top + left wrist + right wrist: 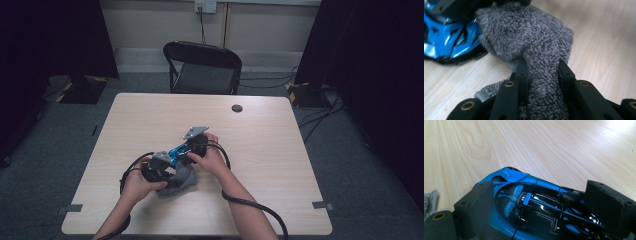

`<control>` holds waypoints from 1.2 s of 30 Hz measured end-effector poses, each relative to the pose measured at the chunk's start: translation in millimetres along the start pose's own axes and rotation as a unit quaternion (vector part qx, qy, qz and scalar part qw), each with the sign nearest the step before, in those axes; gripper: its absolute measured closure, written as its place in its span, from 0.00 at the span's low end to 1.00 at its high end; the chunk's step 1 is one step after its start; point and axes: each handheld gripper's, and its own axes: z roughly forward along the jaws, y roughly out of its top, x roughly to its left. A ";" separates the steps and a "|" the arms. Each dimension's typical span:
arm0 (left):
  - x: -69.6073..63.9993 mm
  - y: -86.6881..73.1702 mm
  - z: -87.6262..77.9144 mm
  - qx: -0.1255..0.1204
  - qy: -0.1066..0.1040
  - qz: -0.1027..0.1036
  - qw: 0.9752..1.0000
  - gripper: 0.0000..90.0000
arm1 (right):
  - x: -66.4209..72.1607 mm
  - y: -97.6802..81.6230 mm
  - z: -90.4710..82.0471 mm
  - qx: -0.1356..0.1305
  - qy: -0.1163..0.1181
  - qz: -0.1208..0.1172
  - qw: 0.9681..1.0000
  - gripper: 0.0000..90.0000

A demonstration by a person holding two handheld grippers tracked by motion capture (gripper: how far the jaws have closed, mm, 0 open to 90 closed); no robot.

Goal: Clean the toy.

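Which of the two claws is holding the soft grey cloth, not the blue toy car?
The left claw: its jaws pinch the grey cloth, while the right claw grips the blue toy car.

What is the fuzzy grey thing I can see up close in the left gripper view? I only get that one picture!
Observer: It's a grey cloth, pinched between the left gripper jaws. From the high view it lies bunched on the wooden table, near the person's side.
Operator: And the shiny blue thing beside it?
Observer: A blue and black toy car. The right gripper view shows its roof and nose from above.
Operator: Is anybody holding the car?
Observer: Yes, the right gripper has a jaw on each side of it, closed on its body.
Operator: What else is in the room?
Observer: A black folding chair stands beyond the far edge of the table.
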 end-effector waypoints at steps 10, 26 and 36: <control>13.4 -10.9 -29.1 -0.024 0.012 -0.017 0.999 0.76 | -0.1 -0.1 -0.1 0.000 0.001 0.000 1.000 0.11; 45.5 -25.0 -61.1 -0.065 0.053 -0.058 0.995 0.75 | -0.2 -0.2 -0.1 -0.001 0.001 0.000 1.000 0.11; 70.8 -35.3 -67.5 -0.088 0.124 -0.107 0.983 0.75 | -0.3 0.7 0.0 0.002 0.001 -0.001 1.000 0.11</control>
